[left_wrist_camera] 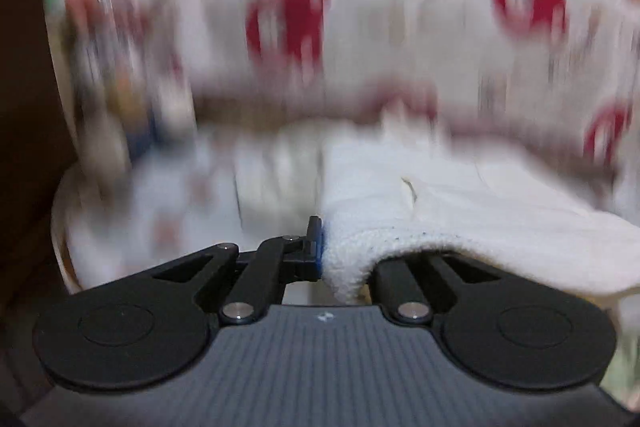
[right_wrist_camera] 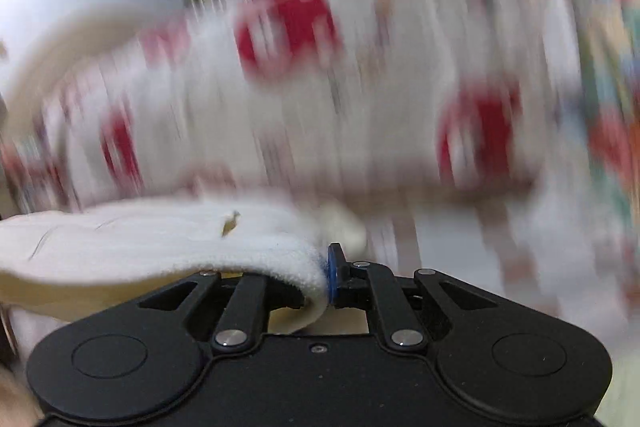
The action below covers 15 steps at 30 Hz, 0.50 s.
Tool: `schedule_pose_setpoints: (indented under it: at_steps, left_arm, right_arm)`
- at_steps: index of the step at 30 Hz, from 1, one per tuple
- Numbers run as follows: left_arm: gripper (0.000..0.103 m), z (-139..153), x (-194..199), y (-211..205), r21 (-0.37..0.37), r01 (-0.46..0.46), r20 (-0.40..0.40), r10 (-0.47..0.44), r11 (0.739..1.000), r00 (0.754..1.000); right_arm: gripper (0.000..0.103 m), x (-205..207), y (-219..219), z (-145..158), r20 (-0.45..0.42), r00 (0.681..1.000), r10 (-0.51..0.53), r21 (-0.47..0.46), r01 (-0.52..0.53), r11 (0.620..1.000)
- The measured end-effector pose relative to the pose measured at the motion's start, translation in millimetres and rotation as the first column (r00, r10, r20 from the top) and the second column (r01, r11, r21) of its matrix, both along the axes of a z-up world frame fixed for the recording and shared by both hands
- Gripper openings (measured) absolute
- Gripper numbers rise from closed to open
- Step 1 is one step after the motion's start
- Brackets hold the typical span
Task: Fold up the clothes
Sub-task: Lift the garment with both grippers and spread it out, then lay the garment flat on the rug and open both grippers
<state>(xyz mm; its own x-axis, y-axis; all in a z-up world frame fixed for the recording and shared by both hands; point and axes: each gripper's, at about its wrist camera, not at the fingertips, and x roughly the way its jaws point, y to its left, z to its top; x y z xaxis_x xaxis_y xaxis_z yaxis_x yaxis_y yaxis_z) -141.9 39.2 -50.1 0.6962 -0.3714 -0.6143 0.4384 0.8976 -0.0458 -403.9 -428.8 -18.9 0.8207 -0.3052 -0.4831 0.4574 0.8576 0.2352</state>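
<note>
One white fleecy garment [left_wrist_camera: 440,211] hangs stretched between two grippers, its thick hemmed edge pinched at both ends. In the left wrist view the left gripper [left_wrist_camera: 322,247] is clamped on the cloth, which drapes off to the right over the right-hand finger and hides it. In the right wrist view the right gripper [right_wrist_camera: 326,275] is likewise closed on the same garment [right_wrist_camera: 140,247], which trails leftward over the left-hand finger. Its long axis runs sideways from one gripper to the other. Beyond it, a heavily blurred white fabric with red patches [left_wrist_camera: 288,23] fills the background.
</note>
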Motion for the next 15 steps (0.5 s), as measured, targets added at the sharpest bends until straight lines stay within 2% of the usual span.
schedule_pose_setpoints:
  at_steps: [2,4,5,9,13,15]
  left_arm:
    - [0.005,-33.6,-6.9,-0.5,0.051,0.021,-0.061,-0.018,0.998,0.998]
    - [0.005,-43.2,-13.6,0.0,0.066,0.038,-0.073,-0.033,0.997,0.997]
    - [0.005,-40.3,-15.8,1.3,0.062,0.043,-0.071,-0.039,0.997,0.997]
    - [0.005,-9.6,-24.2,9.7,0.039,0.052,-0.038,-0.051,0.998,0.998]
    - [0.005,14.0,-31.3,17.0,0.051,0.082,-0.030,-0.080,0.995,0.996]
    - [0.005,20.2,-39.6,22.5,0.062,0.096,-0.052,-0.093,0.994,0.994]
  right_arm:
    - [0.009,-8.1,-2.5,-49.0,-0.078,0.996,-0.031,0.117,0.040,0.992]
    - [0.009,-14.2,-12.8,-75.8,-0.103,0.993,-0.061,0.246,0.085,0.966]
    - [0.009,-13.8,-14.4,-80.9,-0.125,0.990,-0.065,0.250,0.095,0.964]
    - [0.009,-22.4,-10.3,-53.1,-0.062,0.998,-0.013,0.133,0.021,0.991]
    - [0.008,-40.3,9.2,-2.4,0.017,1.000,0.018,0.015,-0.018,1.000]
    - [0.008,-54.6,23.2,20.2,0.017,1.000,0.011,-0.060,-0.010,0.998]
